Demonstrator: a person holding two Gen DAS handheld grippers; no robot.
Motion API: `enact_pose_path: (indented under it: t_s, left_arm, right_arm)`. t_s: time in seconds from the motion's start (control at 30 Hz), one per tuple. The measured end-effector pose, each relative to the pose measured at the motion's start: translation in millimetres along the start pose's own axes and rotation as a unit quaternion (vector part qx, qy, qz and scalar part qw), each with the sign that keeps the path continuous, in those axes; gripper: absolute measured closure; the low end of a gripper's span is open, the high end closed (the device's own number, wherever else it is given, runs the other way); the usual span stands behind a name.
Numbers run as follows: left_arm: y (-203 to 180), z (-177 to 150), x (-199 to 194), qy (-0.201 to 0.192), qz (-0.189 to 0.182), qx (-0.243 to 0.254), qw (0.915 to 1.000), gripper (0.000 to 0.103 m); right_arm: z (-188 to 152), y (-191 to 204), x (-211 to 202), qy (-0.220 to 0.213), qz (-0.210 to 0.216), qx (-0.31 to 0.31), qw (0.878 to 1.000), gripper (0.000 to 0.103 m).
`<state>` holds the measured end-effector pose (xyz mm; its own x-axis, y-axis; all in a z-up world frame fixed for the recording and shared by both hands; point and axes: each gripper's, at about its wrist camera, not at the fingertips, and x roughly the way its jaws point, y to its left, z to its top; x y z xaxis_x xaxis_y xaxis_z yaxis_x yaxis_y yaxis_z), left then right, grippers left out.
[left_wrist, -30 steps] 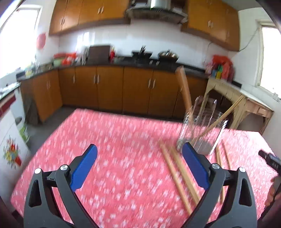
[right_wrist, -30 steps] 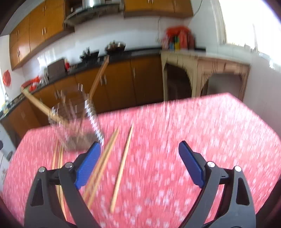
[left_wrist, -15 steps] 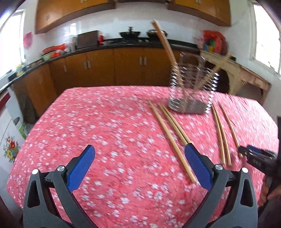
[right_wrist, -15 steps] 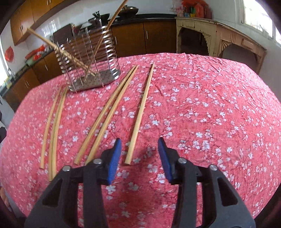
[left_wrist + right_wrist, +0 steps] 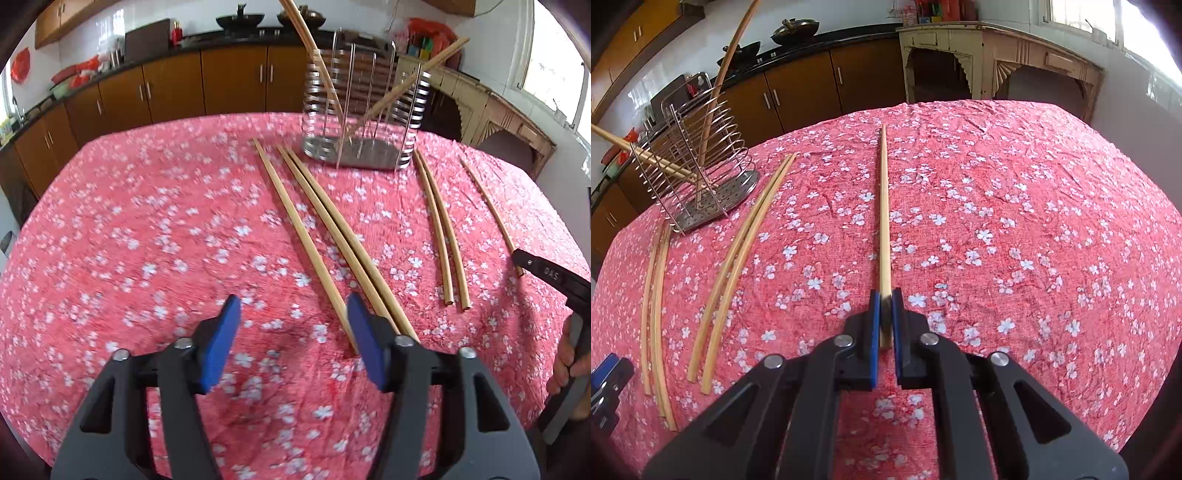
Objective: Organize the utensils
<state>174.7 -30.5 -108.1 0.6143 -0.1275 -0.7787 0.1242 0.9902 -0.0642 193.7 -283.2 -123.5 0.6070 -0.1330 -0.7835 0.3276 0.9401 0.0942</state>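
Note:
Several wooden chopsticks lie on the red flowered tablecloth (image 5: 147, 229). My right gripper (image 5: 885, 295) is shut on the near end of one straight chopstick (image 5: 884, 221) that points away across the cloth. My left gripper (image 5: 292, 306) hovers low over the cloth with its jaws closing. The near end of a single chopstick (image 5: 295, 225) lies just inside its right pad, not pinched. A close pair of chopsticks (image 5: 332, 229) runs under that finger. A wire metal holder (image 5: 369, 155) (image 5: 713, 199) stands at the far side with two chopsticks leaning in it.
A curved pair of chopsticks (image 5: 443, 236) (image 5: 738, 258) lies between the two grippers. A hand (image 5: 569, 365) grips the right tool at the right edge. Brown kitchen cabinets (image 5: 173, 88) and a cream side table (image 5: 997, 55) stand beyond the table's far edge.
Both grippers came down toward the cloth. The right jaws went from wide open to shut on the single chopstick. The left jaws narrowed from wide open over the chopstick ends.

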Motion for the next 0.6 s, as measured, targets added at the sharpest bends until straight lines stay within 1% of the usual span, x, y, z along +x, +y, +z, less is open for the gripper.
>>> enact_pose_path:
  t_s: [0.03, 0.07, 0.13, 0.17, 0.2, 0.27, 0.33, 0.4, 0.47, 0.53, 0.6]
  left_arm:
    - [-3.3, 0.4, 2.8, 0.002, 0.001, 0.002, 1.0, 0.05]
    - [-5.3, 0.6, 4.5, 0.003, 0.002, 0.004, 1.0, 0.054]
    - [-10.1, 2.9, 10.3, 0.006, 0.009, 0.01, 0.9999, 0.065]
    - [-10.4, 4.2, 13.7, 0.01, 0.004, 0.008, 0.9999, 0.072]
    - [-10.8, 5.4, 15.3, 0.008, 0.02, 0.008, 0.9997, 0.088]
    - [-5.9, 10.0, 19.0, 0.012, 0.03, 0.007, 0.9995, 0.094]
    - [8.4, 18.0, 23.7, 0.016, 0.033, -0.007, 0.9993, 0.096]
    - [23.5, 25.8, 29.0, 0.016, 0.049, -0.012, 0.9986, 0.096]
    - [42.5, 35.1, 35.4, 0.015, 0.075, -0.013, 0.997, 0.096]
    - [58.9, 41.7, 39.7, 0.015, 0.081, -0.019, 0.9964, 0.096]
    - [68.9, 45.0, 42.1, 0.014, 0.074, -0.018, 0.997, 0.096]
  right_arm:
    - [0.0, 0.1, -0.2, 0.0, -0.001, -0.001, 1.0, 0.095]
    - [0.5, 0.6, -0.2, 0.0, -0.001, -0.002, 1.0, 0.095]
    - [2.3, 2.5, 1.3, 0.001, -0.001, 0.0, 1.0, 0.095]
    - [2.3, 4.7, 2.2, 0.001, -0.001, -0.001, 1.0, 0.095]
    - [3.0, 5.4, 3.1, 0.001, -0.002, -0.002, 1.0, 0.095]
    - [5.3, 5.5, 4.9, 0.002, -0.005, -0.003, 1.0, 0.095]
    - [9.8, 3.9, 8.3, 0.003, -0.01, -0.001, 1.0, 0.095]
    - [16.4, -1.1, 12.9, 0.001, -0.02, 0.002, 1.0, 0.095]
    - [22.5, -7.5, 17.1, 0.0, -0.027, 0.005, 1.0, 0.095]
    - [29.0, -13.3, 21.5, -0.001, -0.033, 0.008, 0.999, 0.095]
    - [32.7, -18.3, 24.2, -0.002, -0.035, 0.009, 0.999, 0.095]
